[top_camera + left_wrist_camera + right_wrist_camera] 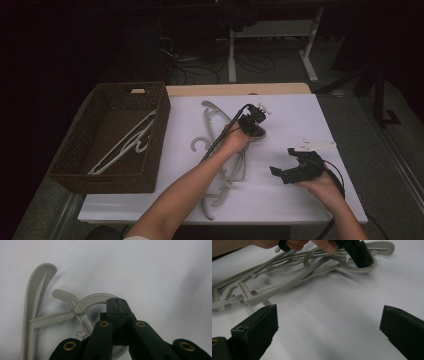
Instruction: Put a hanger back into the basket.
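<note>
Nearest us, our right gripper (295,161) rests on the white worktop (295,120), jaws spread wide and holding nothing. Further on, our left gripper (256,131) has its jaws pressed together on the hook of a grey hanger (90,302) in the tangled pile. At the far left, the basket (157,135) holds one hanger already; we judge several remain to move.
</note>
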`<state>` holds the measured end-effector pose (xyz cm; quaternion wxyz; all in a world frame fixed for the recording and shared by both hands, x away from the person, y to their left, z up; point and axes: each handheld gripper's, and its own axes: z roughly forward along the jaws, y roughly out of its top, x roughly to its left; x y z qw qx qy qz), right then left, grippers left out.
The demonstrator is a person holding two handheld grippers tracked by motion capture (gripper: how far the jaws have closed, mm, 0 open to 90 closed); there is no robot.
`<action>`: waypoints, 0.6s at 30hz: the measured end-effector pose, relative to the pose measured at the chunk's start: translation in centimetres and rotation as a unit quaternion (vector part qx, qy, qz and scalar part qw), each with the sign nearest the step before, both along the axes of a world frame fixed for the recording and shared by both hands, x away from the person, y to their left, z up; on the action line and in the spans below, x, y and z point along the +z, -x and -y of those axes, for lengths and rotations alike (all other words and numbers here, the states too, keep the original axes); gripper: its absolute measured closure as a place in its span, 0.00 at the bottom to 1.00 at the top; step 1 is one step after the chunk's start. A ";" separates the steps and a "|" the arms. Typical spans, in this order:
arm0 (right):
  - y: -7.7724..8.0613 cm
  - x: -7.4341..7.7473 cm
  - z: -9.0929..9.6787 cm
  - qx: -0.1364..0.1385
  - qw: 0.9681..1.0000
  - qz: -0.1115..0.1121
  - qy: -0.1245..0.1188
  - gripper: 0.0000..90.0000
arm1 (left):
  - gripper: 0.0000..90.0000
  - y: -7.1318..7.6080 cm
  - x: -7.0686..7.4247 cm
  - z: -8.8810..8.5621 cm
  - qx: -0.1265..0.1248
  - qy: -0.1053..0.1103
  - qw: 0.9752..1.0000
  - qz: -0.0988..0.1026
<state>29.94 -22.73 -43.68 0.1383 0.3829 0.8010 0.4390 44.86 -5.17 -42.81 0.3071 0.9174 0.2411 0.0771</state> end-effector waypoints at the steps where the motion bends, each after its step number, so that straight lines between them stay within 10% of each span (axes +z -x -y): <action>1: 0.0 0.0 0.0 0.000 1.000 0.001 0.001 0.02 | 1.00 0.2 0.0 -0.1 -0.002 0.004 1.000 -0.004; 18: 0.0 0.0 -0.1 -0.002 1.000 0.001 0.004 0.02 | 1.00 4.2 -0.6 -3.8 -0.049 0.028 0.997 -0.052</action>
